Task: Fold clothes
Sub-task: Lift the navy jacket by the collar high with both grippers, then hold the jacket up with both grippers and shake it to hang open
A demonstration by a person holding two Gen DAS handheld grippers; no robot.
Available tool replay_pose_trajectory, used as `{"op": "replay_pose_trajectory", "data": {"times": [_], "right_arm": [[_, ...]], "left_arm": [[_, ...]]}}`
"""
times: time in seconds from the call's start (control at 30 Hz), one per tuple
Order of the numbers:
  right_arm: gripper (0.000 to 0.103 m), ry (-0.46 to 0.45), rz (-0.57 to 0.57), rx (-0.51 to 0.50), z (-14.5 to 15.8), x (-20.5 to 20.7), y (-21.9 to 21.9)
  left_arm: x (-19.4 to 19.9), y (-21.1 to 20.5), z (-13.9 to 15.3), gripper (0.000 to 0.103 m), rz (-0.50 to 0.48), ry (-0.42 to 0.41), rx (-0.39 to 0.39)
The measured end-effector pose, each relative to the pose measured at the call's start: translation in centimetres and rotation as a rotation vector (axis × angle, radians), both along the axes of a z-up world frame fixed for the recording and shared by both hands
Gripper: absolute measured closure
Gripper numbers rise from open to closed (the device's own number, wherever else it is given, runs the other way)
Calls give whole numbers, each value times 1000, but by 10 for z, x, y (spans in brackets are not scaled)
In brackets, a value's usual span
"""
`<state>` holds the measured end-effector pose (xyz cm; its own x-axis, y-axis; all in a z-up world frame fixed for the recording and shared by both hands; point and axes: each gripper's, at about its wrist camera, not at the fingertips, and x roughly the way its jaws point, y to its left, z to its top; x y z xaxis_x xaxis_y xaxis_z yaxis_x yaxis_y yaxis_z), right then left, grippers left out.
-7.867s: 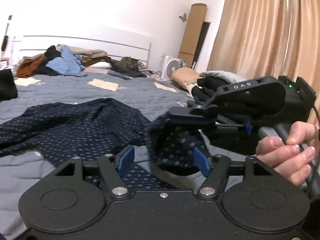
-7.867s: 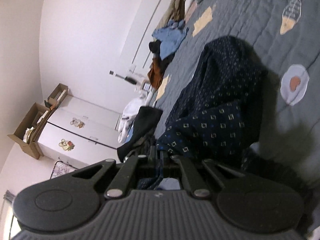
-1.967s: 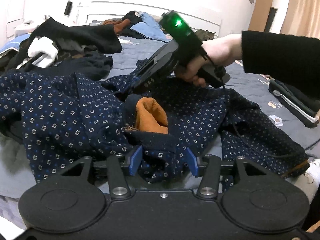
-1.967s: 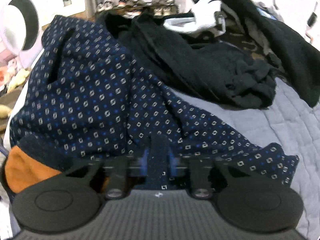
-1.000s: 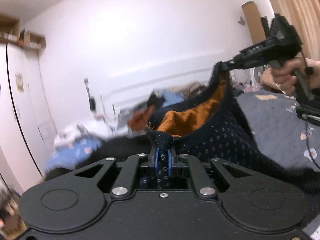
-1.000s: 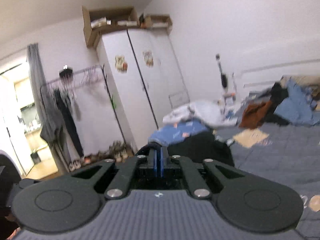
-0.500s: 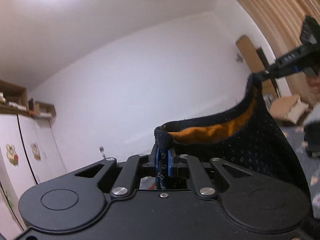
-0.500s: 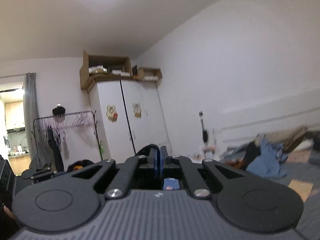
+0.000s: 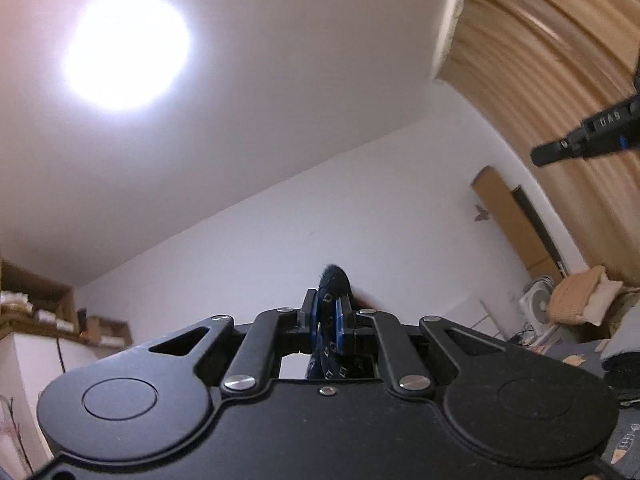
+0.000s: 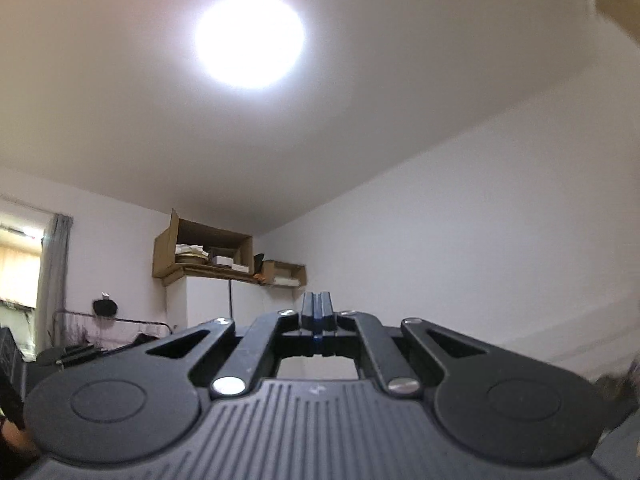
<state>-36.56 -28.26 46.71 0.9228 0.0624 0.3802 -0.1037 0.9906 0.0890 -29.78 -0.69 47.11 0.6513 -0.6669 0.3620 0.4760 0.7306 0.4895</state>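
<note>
My left gripper [image 9: 328,316] points up toward the ceiling, its jaws closing on a fold of the navy patterned garment [image 9: 329,300]. A small tuft of cloth sticks up between the blue pads; the rest hangs out of sight below the gripper body. My right gripper [image 10: 318,312] is shut, also tilted upward, and no cloth shows between its fingers. In the left wrist view its black tip [image 9: 538,158] juts in from the upper right with nothing visibly hanging from it.
A bright ceiling light [image 10: 250,40] is overhead. Tan curtains [image 9: 540,40] hang at right. Cardboard boxes [image 10: 200,252] sit on a white wardrobe. A fan [image 9: 538,304], a pillow [image 9: 584,296] and a corner of the grey bed [image 9: 580,354] lie low at right.
Both grippers have risen and tilted further up; the ceiling now fills the views. The orange-lined edge that stretched from the left gripper to the right one is gone from view.
</note>
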Motion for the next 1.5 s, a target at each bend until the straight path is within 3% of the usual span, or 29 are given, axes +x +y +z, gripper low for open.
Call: {"op": "replay_pose_trajectory", "data": {"times": [0.13, 0.33, 0.4, 0.43, 0.47, 0.57, 0.77, 0.97, 1.3, 1.37, 1.4, 1.47, 1.5], "right_arm": [[103, 89, 18, -34, -23, -8, 12], [98, 272, 136, -4, -104, 16, 16], [91, 349, 179, 23, -140, 32, 13], [79, 380, 203, 32, -158, 42, 12], [58, 410, 227, 41, -176, 51, 11], [33, 484, 305, 46, -224, 73, 10], [9, 523, 455, 41, -286, 110, 17], [5, 511, 586, 41, -322, 135, 14], [3, 510, 868, 118, -343, 203, 28], [10, 511, 911, 135, -344, 205, 34], [16, 512, 932, 144, -344, 205, 37], [81, 520, 942, 152, -342, 203, 42], [94, 531, 920, 147, -339, 201, 44]], "left_arm": [[-7, -21, -11, 100, 9, 18, 46], [22, -42, -49, 100, 15, 74, 128], [30, -44, -62, 100, 12, 91, 145], [33, -45, -67, 100, 10, 96, 151], [37, -44, -70, 100, 8, 100, 157], [42, -46, -79, 100, -3, 117, 179], [43, -32, -88, 100, -16, 133, 190], [37, -9, -95, 100, -25, 133, 184], [20, 30, -97, 100, -42, 123, 192], [23, 33, -98, 100, -38, 130, 190], [25, 35, -98, 100, -36, 136, 187], [28, 39, -99, 100, -32, 146, 181], [30, 41, -99, 100, -30, 150, 179]]}}
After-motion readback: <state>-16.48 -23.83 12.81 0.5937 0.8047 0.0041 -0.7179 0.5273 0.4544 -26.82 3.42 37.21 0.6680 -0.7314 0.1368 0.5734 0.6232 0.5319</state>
